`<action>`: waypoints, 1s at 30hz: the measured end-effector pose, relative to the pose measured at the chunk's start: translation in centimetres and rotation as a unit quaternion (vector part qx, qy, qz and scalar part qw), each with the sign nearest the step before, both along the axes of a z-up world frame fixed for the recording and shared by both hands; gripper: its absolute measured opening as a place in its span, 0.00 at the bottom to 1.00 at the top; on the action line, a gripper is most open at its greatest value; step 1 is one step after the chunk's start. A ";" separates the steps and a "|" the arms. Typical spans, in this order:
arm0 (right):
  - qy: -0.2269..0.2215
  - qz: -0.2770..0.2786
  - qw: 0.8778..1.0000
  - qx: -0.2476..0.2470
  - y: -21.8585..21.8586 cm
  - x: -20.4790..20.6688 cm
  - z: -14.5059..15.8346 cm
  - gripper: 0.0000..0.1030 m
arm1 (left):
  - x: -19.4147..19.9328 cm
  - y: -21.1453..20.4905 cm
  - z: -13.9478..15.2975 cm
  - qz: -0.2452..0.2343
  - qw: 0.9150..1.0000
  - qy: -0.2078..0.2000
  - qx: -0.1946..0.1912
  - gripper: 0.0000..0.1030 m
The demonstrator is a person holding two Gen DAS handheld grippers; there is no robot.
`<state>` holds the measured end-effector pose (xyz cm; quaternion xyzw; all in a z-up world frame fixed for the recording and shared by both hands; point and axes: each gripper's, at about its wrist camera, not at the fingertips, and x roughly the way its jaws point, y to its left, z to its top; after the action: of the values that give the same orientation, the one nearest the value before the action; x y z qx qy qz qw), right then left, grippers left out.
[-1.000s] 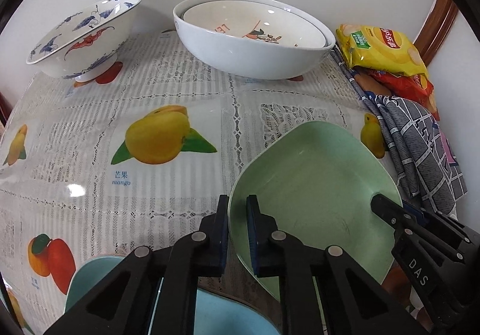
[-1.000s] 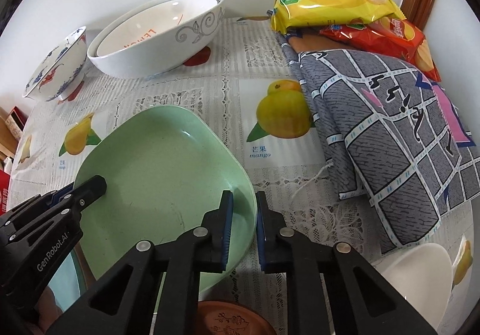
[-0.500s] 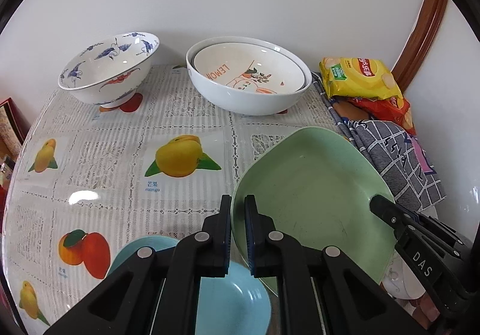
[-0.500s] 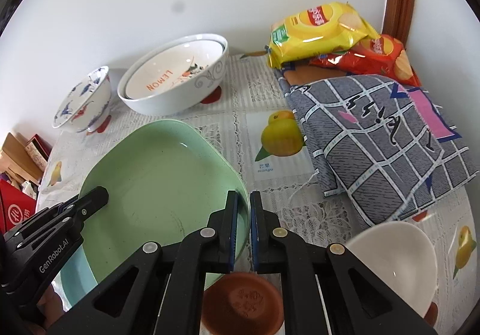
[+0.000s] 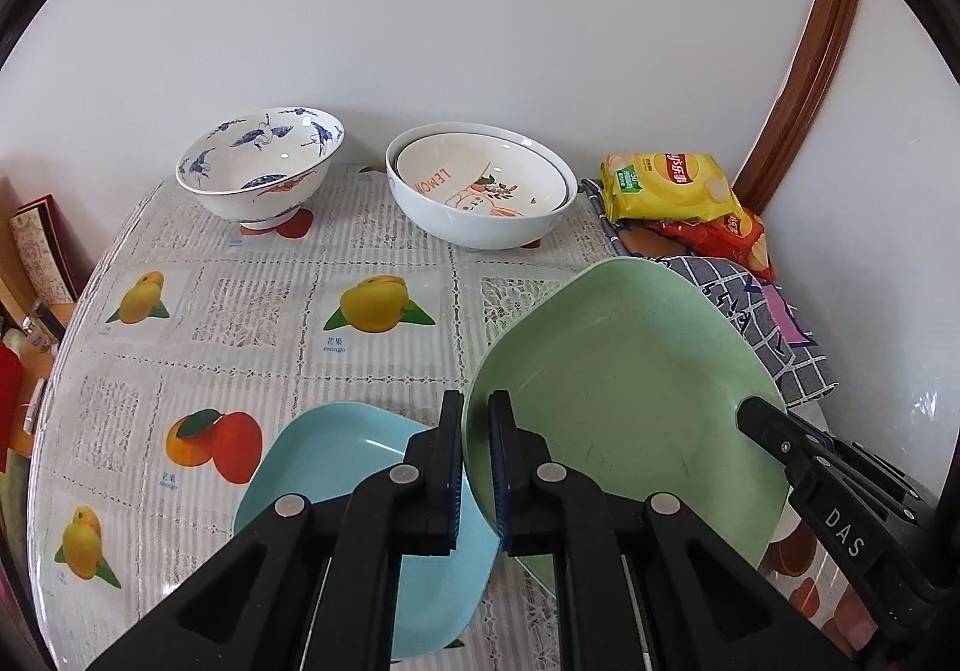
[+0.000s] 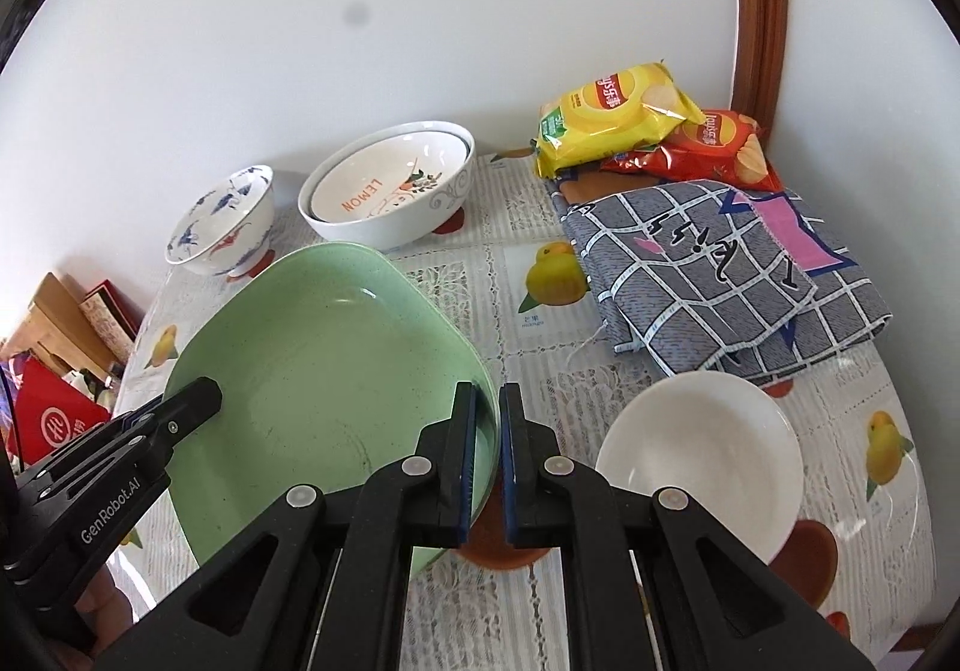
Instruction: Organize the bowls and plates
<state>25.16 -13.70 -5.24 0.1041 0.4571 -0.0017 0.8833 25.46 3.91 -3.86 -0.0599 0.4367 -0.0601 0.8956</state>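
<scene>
Both grippers hold a green plate (image 5: 624, 389) lifted above the table. My left gripper (image 5: 476, 431) is shut on its left rim; my right gripper (image 6: 487, 419) is shut on its right rim, and the plate (image 6: 324, 371) fills the middle of the right wrist view. A light blue plate (image 5: 336, 467) lies on the table below and left of the green one. A white plate (image 6: 702, 443) lies to the right. A blue-patterned bowl (image 5: 261, 170) and two nested white bowls (image 5: 480, 191) stand at the back.
Yellow and red chip bags (image 6: 618, 116) and a folded checked cloth (image 6: 720, 263) lie at the back right by the wall. A brown dish (image 6: 498, 551) sits under the right gripper. Books and boxes (image 6: 54, 371) stand past the table's left edge.
Both grippers have risen and pulled back with the green plate between them. The blue plate and the white plate have come into view below.
</scene>
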 end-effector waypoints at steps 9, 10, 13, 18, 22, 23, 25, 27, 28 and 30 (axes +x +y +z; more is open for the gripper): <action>-0.019 -0.003 1.000 0.003 0.6 -3.5 2.2 0.07 | -3.4 0.3 2.2 0.002 1.000 -0.022 -0.001 0.08; -0.021 -0.003 1.000 0.003 0.6 -3.7 2.4 0.07 | -3.6 0.4 2.4 0.002 1.000 -0.024 -0.002 0.08; -0.025 -0.003 1.000 0.002 0.7 -4.4 2.9 0.07 | -4.3 0.5 2.8 0.003 1.000 -0.028 -0.004 0.08; -0.032 -0.003 0.999 0.005 0.9 -5.3 3.5 0.07 | -5.2 0.8 3.3 0.006 0.999 -0.033 -0.002 0.08; -0.036 -0.003 0.999 0.013 1.0 -5.8 3.9 0.07 | -5.8 1.0 3.8 0.009 0.999 -0.038 0.000 0.08; -0.037 -0.002 0.999 0.014 1.1 -5.8 3.9 0.07 | -5.9 1.1 3.9 0.011 0.999 -0.039 0.000 0.08; -0.039 0.000 0.999 0.015 1.3 -6.0 4.1 0.07 | -6.2 1.3 4.1 0.014 0.999 -0.041 0.001 0.08; -0.041 0.003 0.999 0.016 1.6 -6.2 4.2 0.07 | -6.4 1.5 4.3 0.017 0.999 -0.043 0.002 0.08; -0.042 0.004 0.999 0.016 1.7 -6.3 4.3 0.07 | -6.5 1.6 4.3 0.018 0.999 -0.044 0.002 0.08; -0.044 0.006 0.999 0.018 1.9 -6.5 4.4 0.07 | -6.8 1.8 4.5 0.021 0.999 -0.046 0.003 0.08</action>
<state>18.69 -11.77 -0.81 0.1167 0.4189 0.0165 0.9004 18.67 5.74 0.66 -0.0634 0.3938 -0.0421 0.9160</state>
